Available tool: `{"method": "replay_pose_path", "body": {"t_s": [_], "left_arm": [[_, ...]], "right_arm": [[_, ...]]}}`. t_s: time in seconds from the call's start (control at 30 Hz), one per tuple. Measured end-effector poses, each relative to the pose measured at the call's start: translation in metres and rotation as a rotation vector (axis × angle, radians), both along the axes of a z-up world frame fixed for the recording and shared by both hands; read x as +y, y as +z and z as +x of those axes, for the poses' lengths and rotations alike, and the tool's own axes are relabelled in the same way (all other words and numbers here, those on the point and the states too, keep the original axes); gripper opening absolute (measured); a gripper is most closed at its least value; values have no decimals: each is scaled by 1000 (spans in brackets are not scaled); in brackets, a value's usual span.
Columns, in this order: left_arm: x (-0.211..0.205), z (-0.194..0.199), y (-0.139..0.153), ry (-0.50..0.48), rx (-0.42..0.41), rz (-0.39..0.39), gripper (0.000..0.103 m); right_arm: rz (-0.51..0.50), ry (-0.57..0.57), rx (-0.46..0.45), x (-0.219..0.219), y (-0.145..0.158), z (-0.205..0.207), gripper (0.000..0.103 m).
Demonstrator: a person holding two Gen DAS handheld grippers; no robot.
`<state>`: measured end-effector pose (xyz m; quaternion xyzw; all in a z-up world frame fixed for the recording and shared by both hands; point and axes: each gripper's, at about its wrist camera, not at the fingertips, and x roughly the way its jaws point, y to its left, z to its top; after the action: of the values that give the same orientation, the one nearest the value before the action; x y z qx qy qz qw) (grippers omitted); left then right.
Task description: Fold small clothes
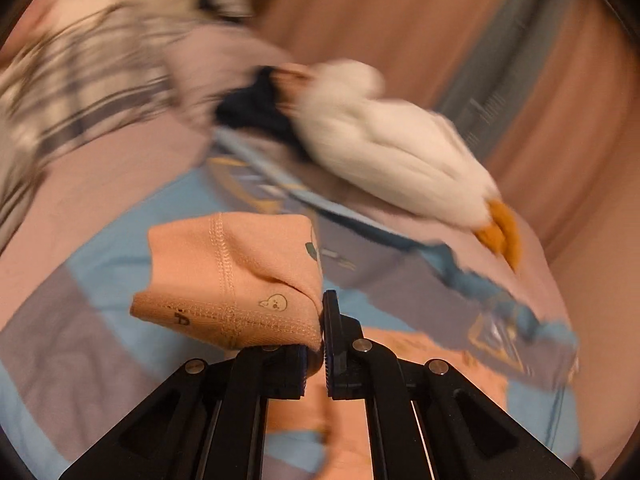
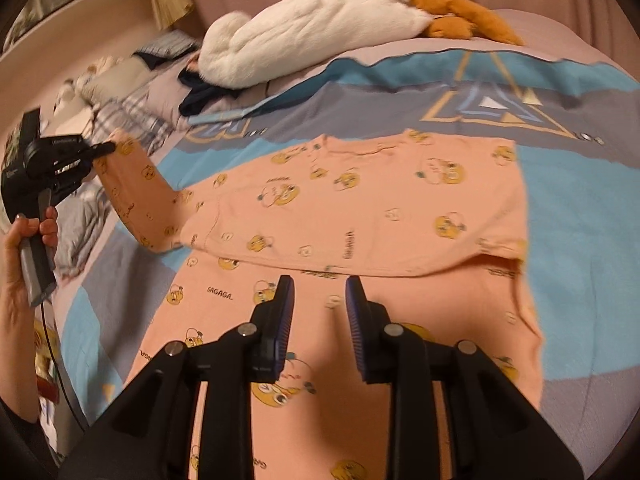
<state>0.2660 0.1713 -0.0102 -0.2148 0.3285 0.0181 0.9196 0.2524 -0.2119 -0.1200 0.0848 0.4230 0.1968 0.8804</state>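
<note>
Bedroom setting: bedspread in blue and grey blocks with a triangle print, white plush toy with orange feet lying across the far side, a dark garment just beside it, striped bedding toward 10 o'clock in the left wrist view. Peach shirt with yellow cartoon print lies flat on the bedspread, one edge already turned over the body. Left gripper is pinched on the sleeve cuff, fabric trapped between the pads, cuff bunched toward 11 o'clock from the jaws and lifted off the bed; the left wrist view is motion-blurred. In the right wrist view the same gripper sits at 9 o'clock, the sleeve hanging in a slack band from it down to the shirt body. Right gripper has its fingers spread, nothing between them, hovering over the shirt's lower half, with the folded edge just ahead at 12 o'clock. Risks, as judged: only a small bite of cuff is held, so it may slip out mid-swing; with no hold on the body, a pull on the sleeve could drag or skew the shirt and undo the existing fold; the slack sleeve may land twisted or wrinkled.
</note>
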Motion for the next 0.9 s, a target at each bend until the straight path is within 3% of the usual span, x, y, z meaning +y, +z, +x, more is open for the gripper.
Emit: {"method": "replay_pose_path", "body": {"t_s": [0.13, 0.33, 0.37, 0.47, 0.6, 0.8, 0.9], "left_arm": [[-96, 10, -3, -153, 17, 119, 3], [-212, 23, -52, -340, 129, 245, 4], [-224, 25, -63, -367, 160, 269, 11], [-264, 22, -98, -456, 248, 352, 62], [-277, 5, -107, -533, 246, 384, 67], [-229, -22, -85, -571, 175, 226, 69], [-192, -41, -77, -513, 148, 223, 73]], "right_arm": [[40, -61, -17, -28, 7, -11, 28], [71, -172, -28, -80, 9, -29, 30], [74, -194, -24, -87, 8, -31, 31], [97, -243, -5, -109, 4, -36, 34], [128, -270, 3, -122, 1, -40, 36], [218, -249, 36, -113, -5, -30, 36], [250, -220, 58, -98, -9, -20, 36]]}}
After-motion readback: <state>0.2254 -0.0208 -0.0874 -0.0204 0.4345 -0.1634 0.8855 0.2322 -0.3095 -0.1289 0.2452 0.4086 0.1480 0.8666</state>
